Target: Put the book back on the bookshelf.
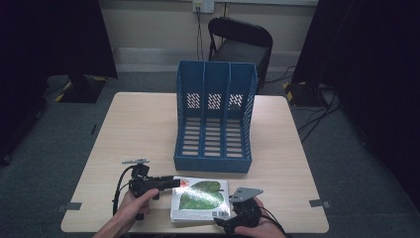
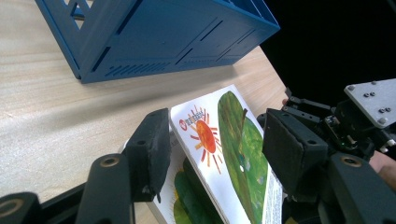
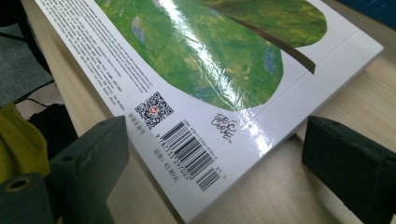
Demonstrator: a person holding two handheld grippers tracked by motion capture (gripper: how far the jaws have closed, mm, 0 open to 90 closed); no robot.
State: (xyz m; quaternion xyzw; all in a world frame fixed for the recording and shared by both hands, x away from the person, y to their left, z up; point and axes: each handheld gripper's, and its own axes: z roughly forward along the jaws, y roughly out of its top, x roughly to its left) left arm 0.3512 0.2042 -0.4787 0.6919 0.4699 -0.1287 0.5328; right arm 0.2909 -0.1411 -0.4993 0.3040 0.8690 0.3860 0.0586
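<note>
The left gripper (image 1: 171, 182) sits at lower left of the high view, held level and pointing to the right, w/ the person's hand wrapped under its body. In the left gripper view its jaws stand apart, one on each side of the raised top cover of the book (image 2: 224, 154); the pads do not look pressed on it, so it is open.

The right gripper (image 1: 229, 214) is at the bottom edge, lower centre-right of the high view, against the book's near right corner. In the right gripper view its jaws are wide apart, w/ the barcode corner between them, not touched: open.

The book (image 1: 200, 199) lies on the table (image 1: 138, 124), bottom centre, just in front of the blue rack (image 1: 214, 119).

Hard to see: both forearms are cut off by the bottom edge; the right hand is mostly hidden under its gripper. Glare whitens part of the cover.
</note>
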